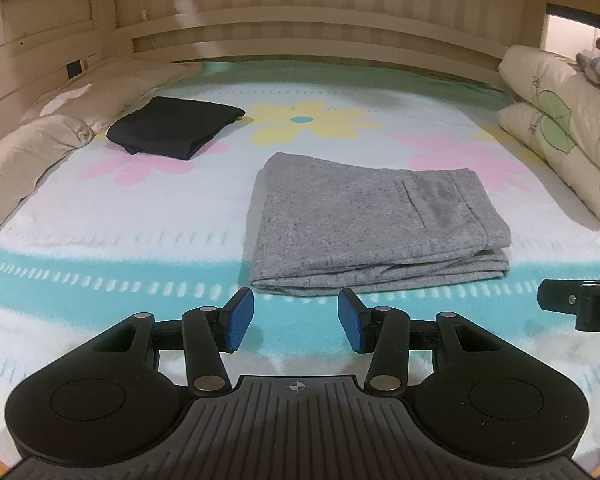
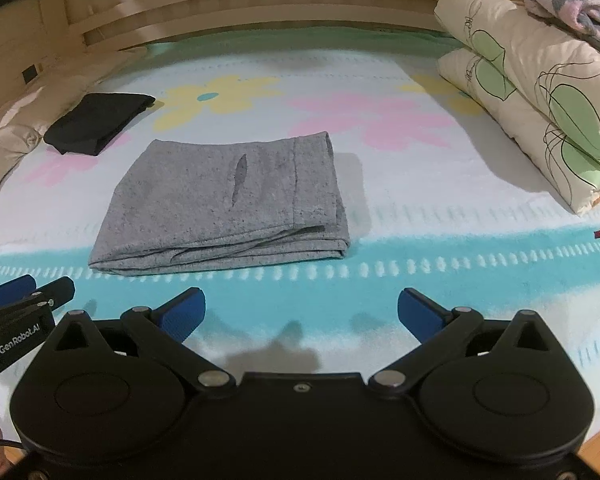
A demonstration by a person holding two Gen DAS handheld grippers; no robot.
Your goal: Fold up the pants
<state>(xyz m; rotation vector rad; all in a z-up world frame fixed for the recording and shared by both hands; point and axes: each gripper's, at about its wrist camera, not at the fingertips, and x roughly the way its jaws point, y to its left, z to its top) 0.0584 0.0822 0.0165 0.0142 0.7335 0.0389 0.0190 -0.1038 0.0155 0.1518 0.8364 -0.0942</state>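
Grey pants (image 1: 376,224) are lying folded in a neat stack on the flowered bed blanket (image 1: 120,240), with a folded black garment (image 1: 172,126) well apart behind. We are holding the left gripper (image 1: 296,322) and right gripper (image 2: 300,314) just before the pants, jaws apart and gripping nothing.

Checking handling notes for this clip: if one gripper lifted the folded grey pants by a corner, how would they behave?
The grey pants are soft stacked knit layers, so they would probably droop and unfold. They look light, and would likely slide over the blanket if pushed.
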